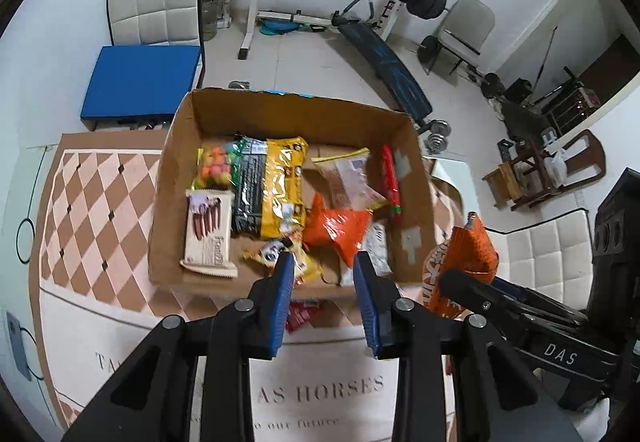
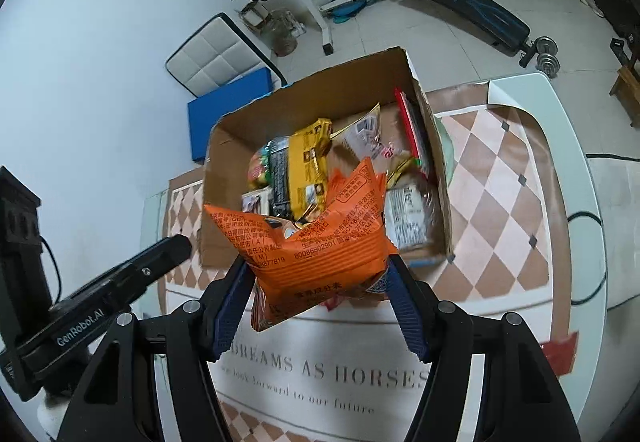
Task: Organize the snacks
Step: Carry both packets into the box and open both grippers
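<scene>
Just short of the cardboard box [image 2: 224,202] the right gripper [image 2: 320,282] pinches an orange snack bag [image 2: 316,242] — the left gripper [image 1: 322,274], beside it, gapes with nothing between its fingers.

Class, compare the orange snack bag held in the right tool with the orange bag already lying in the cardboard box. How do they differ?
The held orange bag is gripped in the right tool, outside the cardboard box; the boxed orange bag lies loose among other snacks, untouched. The held bag shows printed text; the boxed bag shows a plain glossy face. Both are orange, crinkled packets.
</scene>
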`<state>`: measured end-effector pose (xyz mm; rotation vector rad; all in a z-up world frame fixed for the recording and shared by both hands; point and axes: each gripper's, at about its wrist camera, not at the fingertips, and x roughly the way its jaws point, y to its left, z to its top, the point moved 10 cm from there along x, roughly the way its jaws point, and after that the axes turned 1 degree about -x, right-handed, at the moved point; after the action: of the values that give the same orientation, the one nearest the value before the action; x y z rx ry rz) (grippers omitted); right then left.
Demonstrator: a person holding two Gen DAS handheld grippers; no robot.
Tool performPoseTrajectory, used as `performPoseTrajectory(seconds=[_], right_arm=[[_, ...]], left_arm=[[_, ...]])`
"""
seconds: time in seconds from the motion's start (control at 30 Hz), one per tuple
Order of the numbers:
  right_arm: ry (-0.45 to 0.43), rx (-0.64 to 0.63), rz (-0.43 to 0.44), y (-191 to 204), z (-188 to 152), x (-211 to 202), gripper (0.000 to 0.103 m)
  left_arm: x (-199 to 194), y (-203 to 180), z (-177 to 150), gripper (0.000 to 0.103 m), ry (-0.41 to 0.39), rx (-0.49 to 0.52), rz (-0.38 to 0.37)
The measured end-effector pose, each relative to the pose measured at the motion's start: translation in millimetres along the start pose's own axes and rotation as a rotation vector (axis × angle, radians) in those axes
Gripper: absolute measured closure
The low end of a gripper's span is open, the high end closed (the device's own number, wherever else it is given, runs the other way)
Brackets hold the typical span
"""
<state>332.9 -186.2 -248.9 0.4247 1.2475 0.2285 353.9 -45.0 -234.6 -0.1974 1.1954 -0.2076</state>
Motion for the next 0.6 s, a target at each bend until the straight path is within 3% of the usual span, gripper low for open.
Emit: performPoseTrajectory(seconds=[0.1,0.27,0.43,0.6], right_arm=[[0.017,0.018,0.005,-5,4,13,0.034],[0.039,0.045,-0.012,-23,-16,24,0.034],[0.053,0.112,-0.076,-65,-44,38,0.034],[0.069,0.141,-0.145,-100,-65,56,0.034]], left_arm=[[19,11,-5,0.074,0.032,-0.007,0.015],[56,27,-65,0.050,0.109,-0.055,-0.023],[100,33,-107,0.049,0.136,-0.101,-0.036],[147,27,-117,0.049,0.104,-0.001,0.051]])
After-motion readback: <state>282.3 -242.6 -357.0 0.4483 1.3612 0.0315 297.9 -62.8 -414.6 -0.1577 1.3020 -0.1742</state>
